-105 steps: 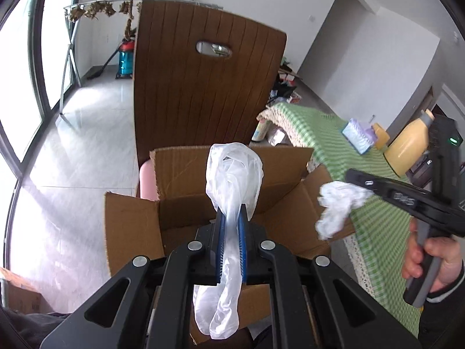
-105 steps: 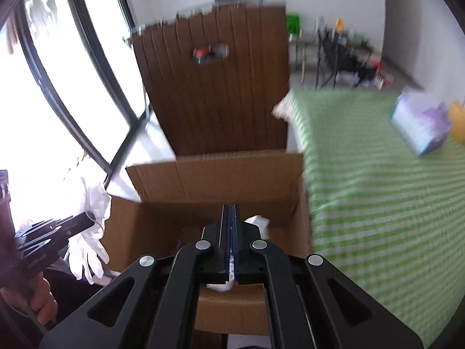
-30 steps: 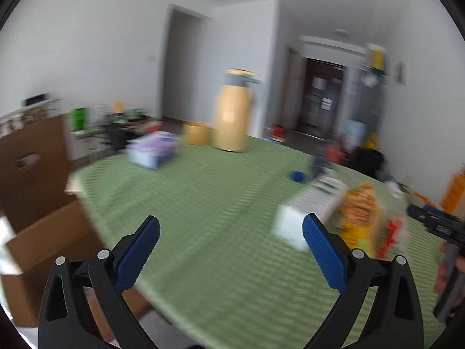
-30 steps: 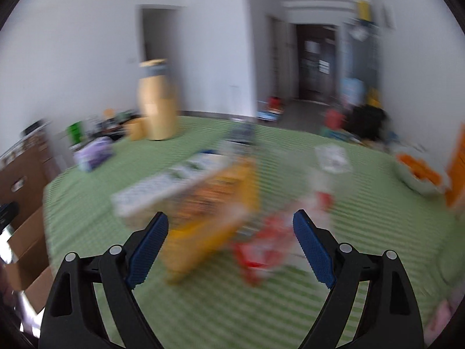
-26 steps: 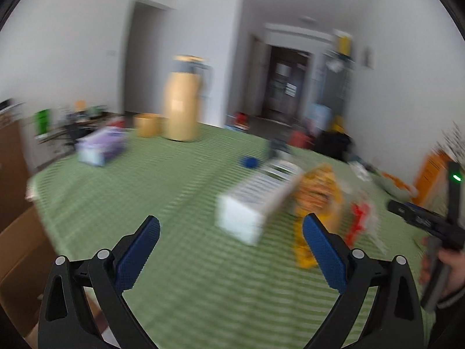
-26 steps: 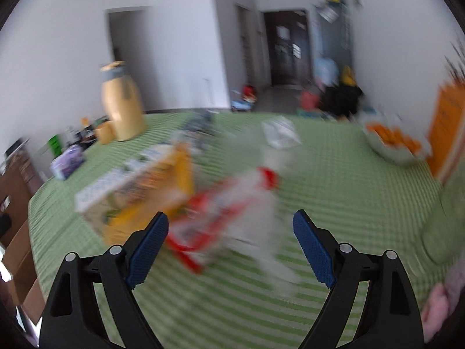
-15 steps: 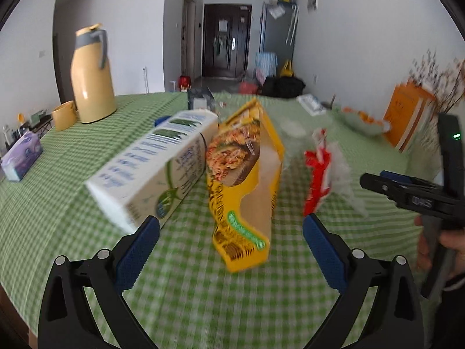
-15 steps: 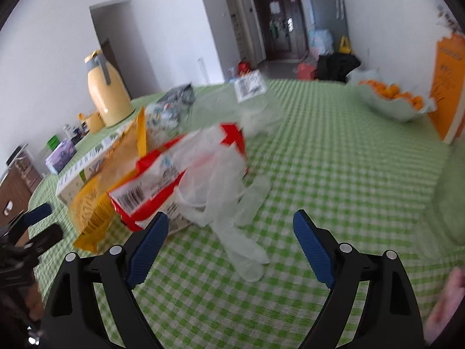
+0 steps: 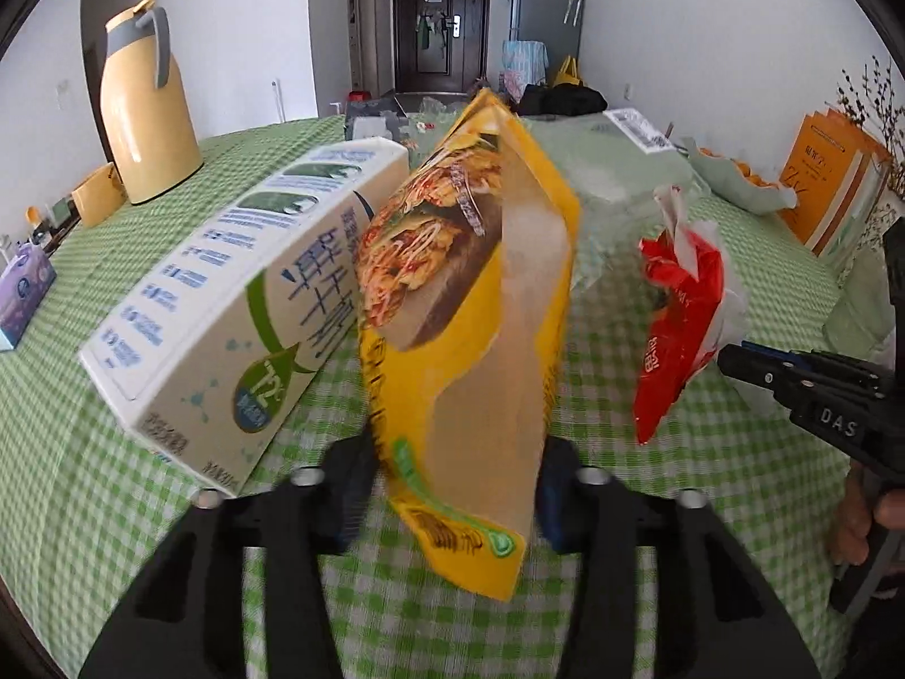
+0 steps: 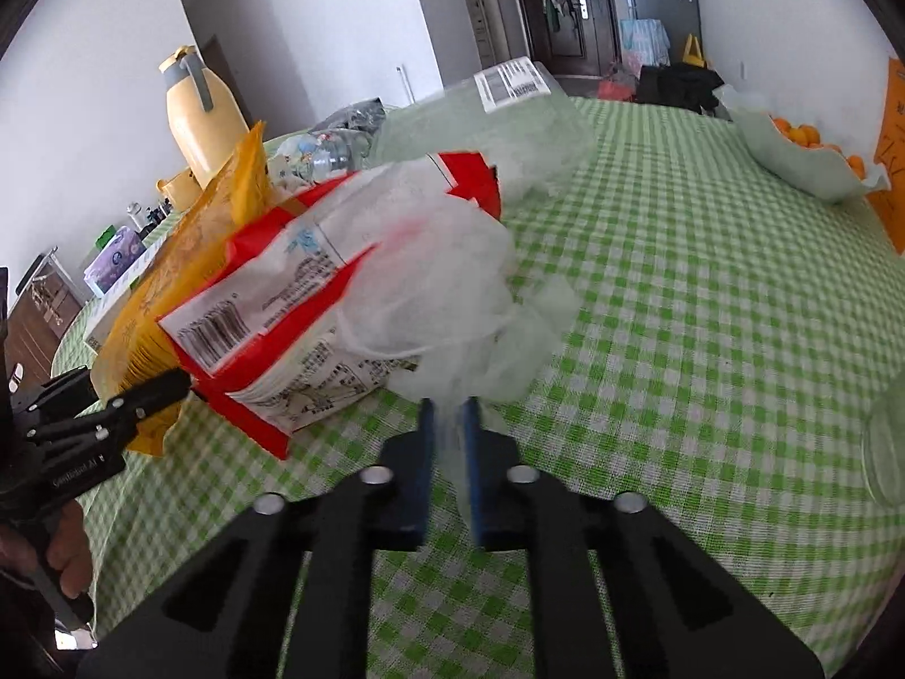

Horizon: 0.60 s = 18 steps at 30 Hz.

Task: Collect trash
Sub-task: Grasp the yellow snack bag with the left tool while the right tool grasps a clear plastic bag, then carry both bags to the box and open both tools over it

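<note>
a: what sat on the green checked table (image 9: 735, 509), biggest first?

b: the white milk carton (image 9: 226, 305) lay on its side at the left. leaning beside it stood the yellow snack bag (image 9: 469, 339), its long axis running up and away from the left gripper (image 9: 452, 501). right of that was the red wrapper (image 10: 271, 305), with a thin clear glove (image 10: 447, 294) bunched against it.

a: and the fingers?

b: the left jaws had just been closing and pressed the yellow bag's lower end from both sides. the right gripper (image 10: 449, 441) had just been closing too; its pads were almost together, pinching the glove's tail.

a: so each hand had its own piece?

b: it looked so. the bag was nearer the left hand, the glove straight ahead of the right. i judged a lift came next.
</note>
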Each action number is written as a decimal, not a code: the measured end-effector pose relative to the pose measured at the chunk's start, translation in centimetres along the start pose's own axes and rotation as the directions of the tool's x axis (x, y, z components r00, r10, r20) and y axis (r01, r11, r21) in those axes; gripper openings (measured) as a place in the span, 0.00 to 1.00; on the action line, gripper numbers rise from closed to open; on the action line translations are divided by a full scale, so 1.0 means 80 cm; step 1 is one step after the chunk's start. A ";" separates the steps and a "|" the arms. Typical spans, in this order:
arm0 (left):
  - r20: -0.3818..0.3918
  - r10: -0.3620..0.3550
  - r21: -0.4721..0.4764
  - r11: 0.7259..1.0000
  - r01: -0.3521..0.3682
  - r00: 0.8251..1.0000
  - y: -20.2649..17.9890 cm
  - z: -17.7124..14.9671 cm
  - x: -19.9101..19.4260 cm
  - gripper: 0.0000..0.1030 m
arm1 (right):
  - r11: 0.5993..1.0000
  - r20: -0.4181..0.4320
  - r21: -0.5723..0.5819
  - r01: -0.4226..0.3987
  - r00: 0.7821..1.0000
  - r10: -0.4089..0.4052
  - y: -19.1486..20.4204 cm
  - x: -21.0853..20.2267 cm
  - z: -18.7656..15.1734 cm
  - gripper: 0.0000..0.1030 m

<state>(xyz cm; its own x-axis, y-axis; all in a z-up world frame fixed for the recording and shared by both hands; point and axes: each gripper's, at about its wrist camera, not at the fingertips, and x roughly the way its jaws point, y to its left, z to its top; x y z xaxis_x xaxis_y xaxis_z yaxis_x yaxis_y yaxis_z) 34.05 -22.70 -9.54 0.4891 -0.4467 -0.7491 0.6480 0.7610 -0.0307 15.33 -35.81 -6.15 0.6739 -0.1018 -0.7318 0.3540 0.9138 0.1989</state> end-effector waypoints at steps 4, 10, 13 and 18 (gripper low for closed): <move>0.080 -0.020 -0.015 1.000 0.021 0.997 0.003 0.006 -0.046 0.25 | 1.000 0.073 -0.007 0.015 0.997 -0.014 0.010 -0.028 0.011 0.03; 0.230 0.003 -0.075 0.997 0.014 0.973 0.030 0.025 -0.119 0.21 | 0.999 0.200 -0.035 0.032 0.979 -0.025 0.029 -0.088 0.044 0.02; 0.278 0.029 -0.106 0.994 0.001 0.960 0.050 0.027 -0.145 0.21 | 0.997 0.246 -0.074 0.038 0.969 -0.019 0.051 -0.108 0.063 0.02; 0.306 0.090 -0.179 0.983 -0.035 0.948 0.097 0.011 -0.177 0.21 | 0.987 0.257 -0.159 0.032 0.966 0.010 0.103 -0.108 0.086 0.02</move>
<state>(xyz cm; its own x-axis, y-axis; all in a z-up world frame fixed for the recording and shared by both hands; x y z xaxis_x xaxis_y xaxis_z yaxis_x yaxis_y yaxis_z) 32.66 -10.85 1.40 0.7002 -0.4991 -0.5104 0.5153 0.8482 -0.1225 16.84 -30.13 6.28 0.8214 -0.1905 -0.5375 0.2681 0.9609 0.0692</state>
